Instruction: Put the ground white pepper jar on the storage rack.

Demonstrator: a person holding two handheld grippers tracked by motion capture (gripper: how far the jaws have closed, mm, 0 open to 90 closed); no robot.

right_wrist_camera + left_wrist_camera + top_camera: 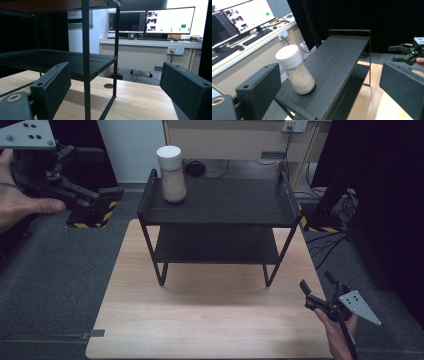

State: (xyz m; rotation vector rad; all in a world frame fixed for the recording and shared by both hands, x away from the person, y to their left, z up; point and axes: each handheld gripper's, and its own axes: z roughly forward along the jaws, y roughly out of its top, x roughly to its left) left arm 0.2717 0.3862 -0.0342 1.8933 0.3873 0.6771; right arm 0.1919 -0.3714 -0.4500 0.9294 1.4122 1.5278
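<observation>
Two grippers, one shelf, one jar: pre-grasp.

Right gripper (320, 296), tabletop's near right corner: jaws wide apart, empty, low beside the shelf (220, 202) leg. Shelf, tabletop's far half: two black tiers. Jar (172, 175), white lid, pale contents, upright at the top tier's far left corner. Left gripper (102, 205), off the tabletop's far left edge: jaws wide, empty, aimed at the jar. Likely step: approach; next calls for closing around the jar.
</observation>
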